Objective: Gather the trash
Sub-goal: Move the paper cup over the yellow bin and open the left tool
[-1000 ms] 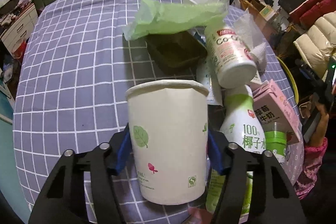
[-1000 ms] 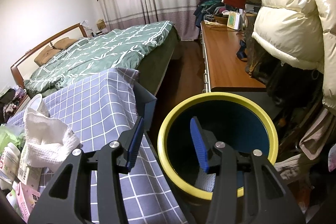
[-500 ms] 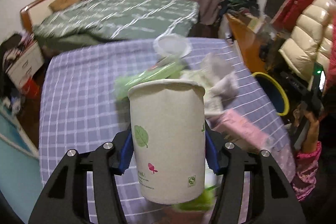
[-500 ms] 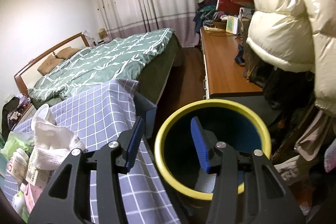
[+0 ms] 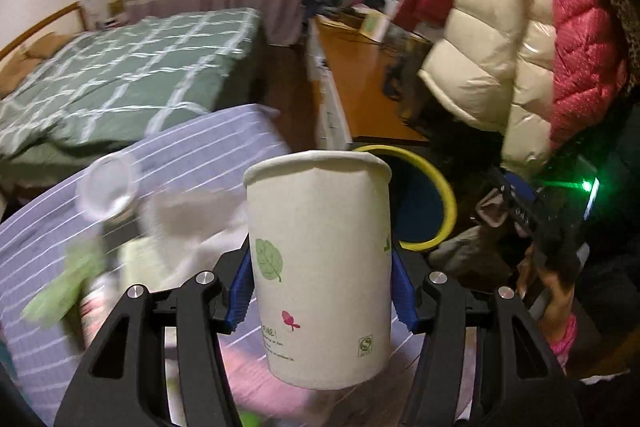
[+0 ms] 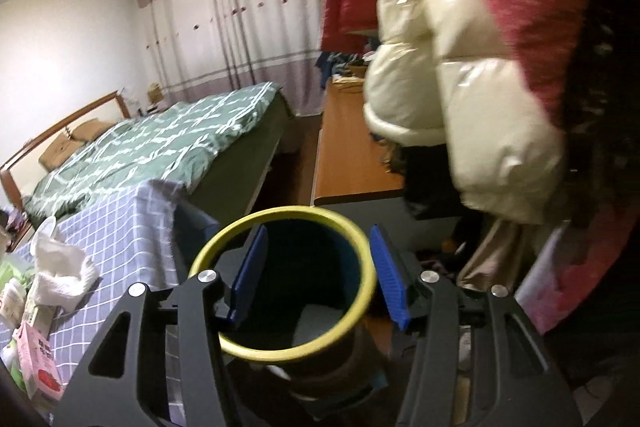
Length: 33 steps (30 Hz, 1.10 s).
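The left gripper [image 5: 320, 297] pinches a paper cup [image 5: 320, 267] upright between its 2 blue pads, the cup's rim left of the yellow-rimmed bin [image 5: 436, 203] and partly covering it. The right gripper [image 6: 318, 273] is spread with nothing between its pads; its jaws have just been opening, directly over the bin [image 6: 240, 343]. Left of the bin, a crumpled tissue [image 6: 60, 267] and a pink carton [image 6: 38, 363] lie on the checked cloth [image 6: 120, 247].

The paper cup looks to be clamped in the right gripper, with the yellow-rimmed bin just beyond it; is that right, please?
Not quite: the left gripper clamps the paper cup, as the left wrist view shows. The right gripper holds nothing. The yellow-rimmed bin does lie just beyond the cup.
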{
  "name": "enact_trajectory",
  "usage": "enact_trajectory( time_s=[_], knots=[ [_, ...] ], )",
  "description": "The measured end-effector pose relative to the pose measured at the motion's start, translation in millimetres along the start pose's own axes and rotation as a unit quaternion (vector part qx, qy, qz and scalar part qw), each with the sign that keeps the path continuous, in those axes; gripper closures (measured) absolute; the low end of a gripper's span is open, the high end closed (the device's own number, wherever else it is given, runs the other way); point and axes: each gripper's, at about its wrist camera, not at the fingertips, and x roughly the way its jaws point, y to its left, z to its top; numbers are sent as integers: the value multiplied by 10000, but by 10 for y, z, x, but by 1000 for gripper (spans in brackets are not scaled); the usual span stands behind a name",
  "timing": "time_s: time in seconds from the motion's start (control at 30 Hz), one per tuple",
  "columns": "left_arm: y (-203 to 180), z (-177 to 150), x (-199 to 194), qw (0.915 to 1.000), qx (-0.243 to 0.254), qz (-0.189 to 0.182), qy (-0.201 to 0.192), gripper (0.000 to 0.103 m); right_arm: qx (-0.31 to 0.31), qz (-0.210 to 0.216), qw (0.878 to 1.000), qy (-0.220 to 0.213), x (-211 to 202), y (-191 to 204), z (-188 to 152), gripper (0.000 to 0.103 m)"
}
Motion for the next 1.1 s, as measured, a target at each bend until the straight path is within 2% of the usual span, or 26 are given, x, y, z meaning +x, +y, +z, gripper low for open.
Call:
enact_trajectory(
  time_s=[0.17, 0.37, 0.6, 0.73, 0.83, 0.93, 1.1],
  knots=[
    [-563, 363, 692, 9989, 213, -278, 306, 45, 119, -19, 9999, -56, -111, -278, -74, 51],
    [-1080, 558, 1432, 9966, 488, -325, 582, 40, 316, 47, 9995, -85, -178, -477, -113, 50],
    [-1300, 679, 2002, 9958, 448, -240, 767, 39, 517, 29, 9986, -95, -181, -648, -121, 49],
    [-1252, 722, 2207, 9962, 332, -145, 793, 37, 540, 19, 9985, -76, -172, -649, -115, 49],
    [-1198, 756, 2340, 9961, 303, -25, 824, 24, 546, 23, 9985, -68, -170, -635, -106, 49],
    [-1155, 790, 2376, 9963, 232, 4, 833, 19, 522, 28, 9986, -81, -178, -612, -94, 49],
    [-1034, 846, 1989, 9977, 12, -219, 636, 19, 491, 49, 9987, -79, -185, -575, -83, 48]
  ],
)
